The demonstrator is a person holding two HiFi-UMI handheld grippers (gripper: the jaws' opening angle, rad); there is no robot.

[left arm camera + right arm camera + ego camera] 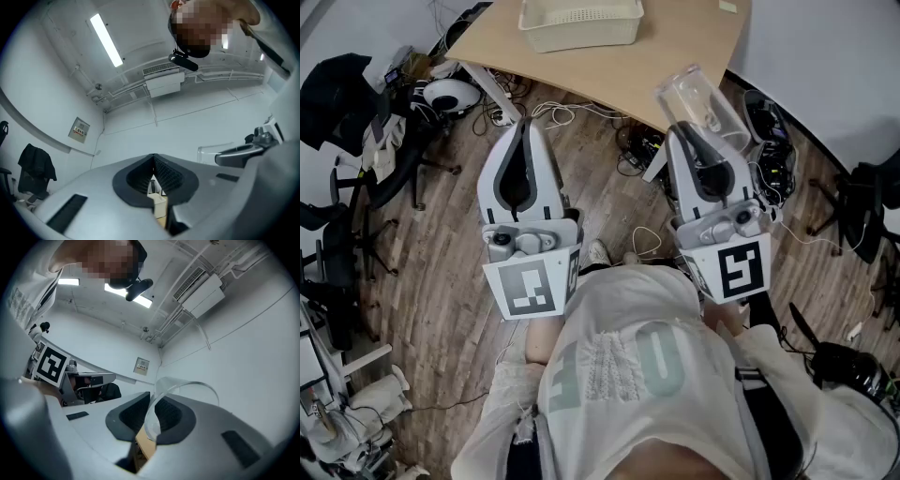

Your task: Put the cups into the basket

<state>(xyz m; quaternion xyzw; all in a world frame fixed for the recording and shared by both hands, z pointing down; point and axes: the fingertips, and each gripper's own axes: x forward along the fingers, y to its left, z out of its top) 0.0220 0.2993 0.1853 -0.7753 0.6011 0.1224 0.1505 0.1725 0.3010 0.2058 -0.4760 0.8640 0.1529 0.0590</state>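
No lettering reads surely; the shirt (pixel 619 366) bears large, unclear letters.

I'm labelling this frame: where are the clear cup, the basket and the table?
clear cup (pixel 698 99), head view, on its transparent side wall.
basket (pixel 581 36), head view, on its near wall.
table (pixel 684 47), head view, on bare wooden top.

Open-topped basket (pixel 581 36) on the table (pixel 684 56), bare top right of it, clear air over the floor (pixel 441 281) before the table edge, chairs (pixel 337 272) crowding the left

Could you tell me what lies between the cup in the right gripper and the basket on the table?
Only bare tabletop, as the head view shows; nothing else separates the cup from the basket.
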